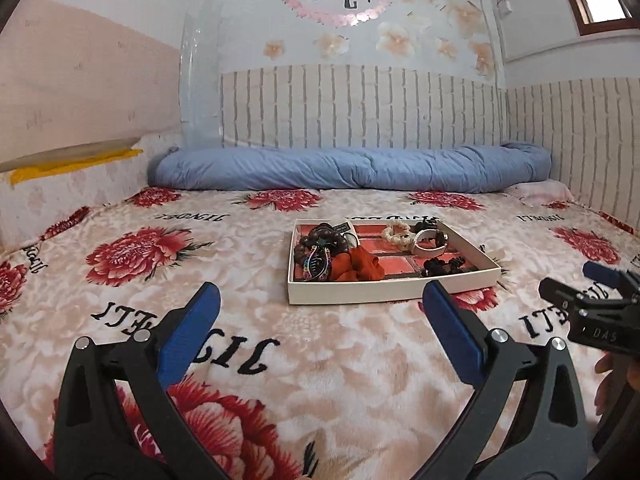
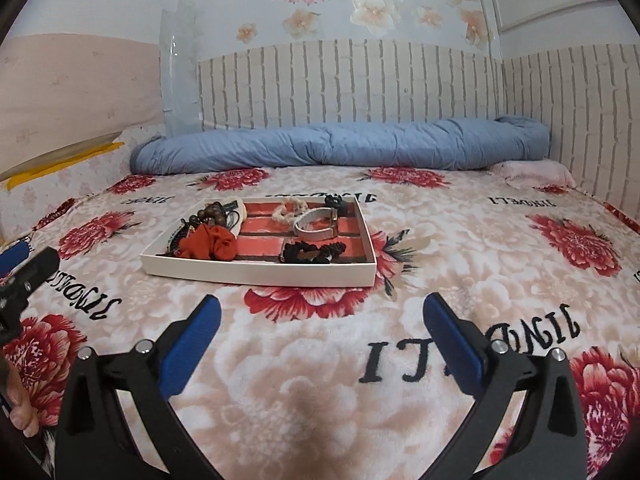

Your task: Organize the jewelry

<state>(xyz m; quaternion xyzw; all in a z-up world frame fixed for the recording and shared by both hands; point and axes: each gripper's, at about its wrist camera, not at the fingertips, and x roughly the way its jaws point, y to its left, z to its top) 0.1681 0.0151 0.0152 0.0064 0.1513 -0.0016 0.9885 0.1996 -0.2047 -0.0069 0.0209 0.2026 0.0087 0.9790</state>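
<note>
A shallow white tray [image 1: 384, 290] with red compartments lies on the flowered bed blanket; it also shows in the right wrist view [image 2: 256, 270]. It holds an orange scrunchie [image 1: 362, 266] [image 2: 210, 243], dark wooden beads [image 1: 320, 237] [image 2: 210, 215], a colourful hair clip [image 1: 316, 266], a white bracelet [image 1: 430, 240] [image 2: 316, 226], a cream bead bracelet [image 1: 396, 235] [image 2: 288, 209] and a black scrunchie [image 1: 444, 266] [image 2: 312, 254]. My left gripper [image 1: 320, 320] is open and empty, just short of the tray. My right gripper [image 2: 320, 324] is open and empty, to the tray's right and nearer.
A rolled blue quilt [image 1: 352, 170] [image 2: 344, 146] lies along the far wall. A pink pillow [image 2: 536, 172] sits at the back right. Walls close the bed on the left, back and right. The right gripper's body [image 1: 592, 308] shows at the left view's right edge.
</note>
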